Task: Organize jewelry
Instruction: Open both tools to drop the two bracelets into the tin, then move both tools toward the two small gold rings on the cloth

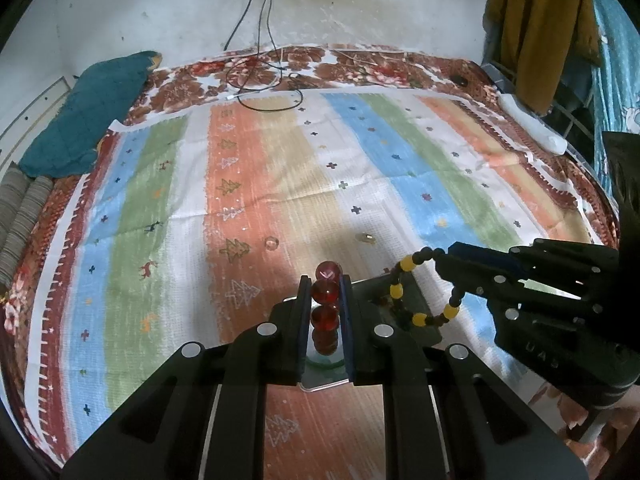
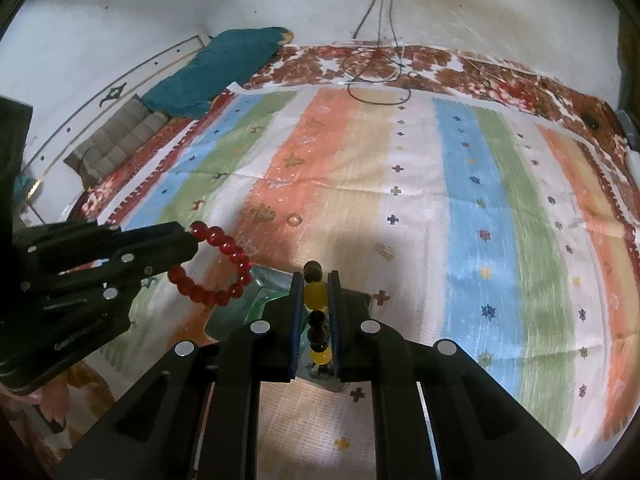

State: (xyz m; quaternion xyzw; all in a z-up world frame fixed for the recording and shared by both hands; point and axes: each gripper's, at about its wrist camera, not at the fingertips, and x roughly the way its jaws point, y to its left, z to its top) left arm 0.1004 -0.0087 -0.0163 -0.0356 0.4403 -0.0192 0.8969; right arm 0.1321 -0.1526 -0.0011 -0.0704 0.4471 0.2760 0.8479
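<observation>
A striped cloth (image 1: pixel 280 184) with small crosses and tree motifs covers a floral bedspread (image 1: pixel 256 68). At the far edge a black cable (image 1: pixel 256 96) coils down from the wall, a teal cushion (image 1: pixel 88 120) lies far left, and mustard clothing (image 1: pixel 540 28) hangs far right. Two small pieces lie loose on the cloth ahead of the grippers: a clear ring-like one (image 1: pixel 271 243) and a pale one (image 1: pixel 366 237); what they are is too small to tell.

The left gripper (image 1: pixel 326 280) is clenched on the red bead bracelet (image 1: pixel 325 304), its fingers (image 1: pixel 304 320) narrowly apart with beads stacked between them. The right gripper (image 2: pixel 316 280) is clamped likewise on the yellow-and-black bead bracelet (image 2: pixel 316 296). Both bracelets hang over a glassy tray (image 2: pixel 268 280) lying on the cloth just beneath the grippers.

Each wrist view shows its own bracelet only edge-on; the opposite view reveals the full loop, the red one (image 2: pixel 216 264) seen from the right wrist, the yellow-and-black one (image 1: pixel 424 292) from the left wrist.
</observation>
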